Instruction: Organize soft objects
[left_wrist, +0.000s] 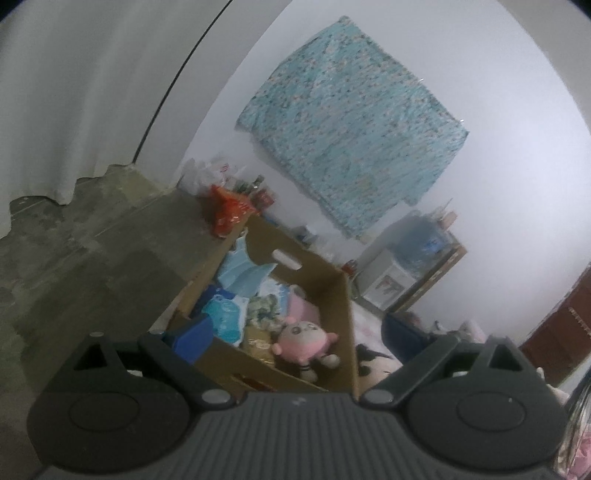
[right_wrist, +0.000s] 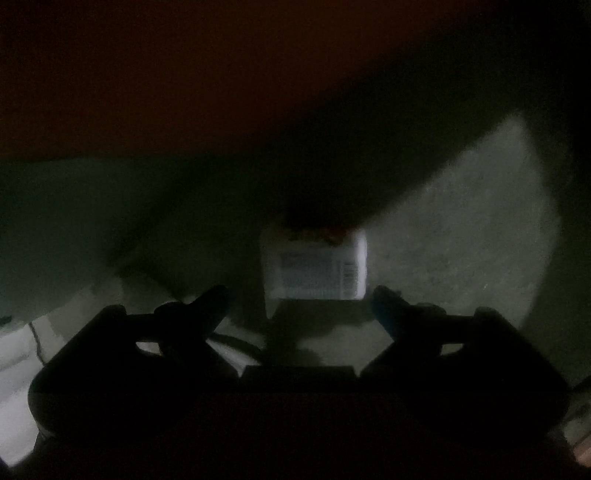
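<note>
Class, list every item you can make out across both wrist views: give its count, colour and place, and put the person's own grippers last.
cardboard box: one, brown, floor centre, open.
pink plush doll: one, pink, inside box, near corner.
soft items: several, blue and pale, inside box.
black-haired plush: one, beside box, outside.
patterned cloth: one, turquoise, on wall.
water dispenser: one, white with blue bottle, by wall.
orange bag: one, behind box.
white labelled packet: one, dim floor, ahead of fingers.
left gripper: open.
right gripper: open.
</note>
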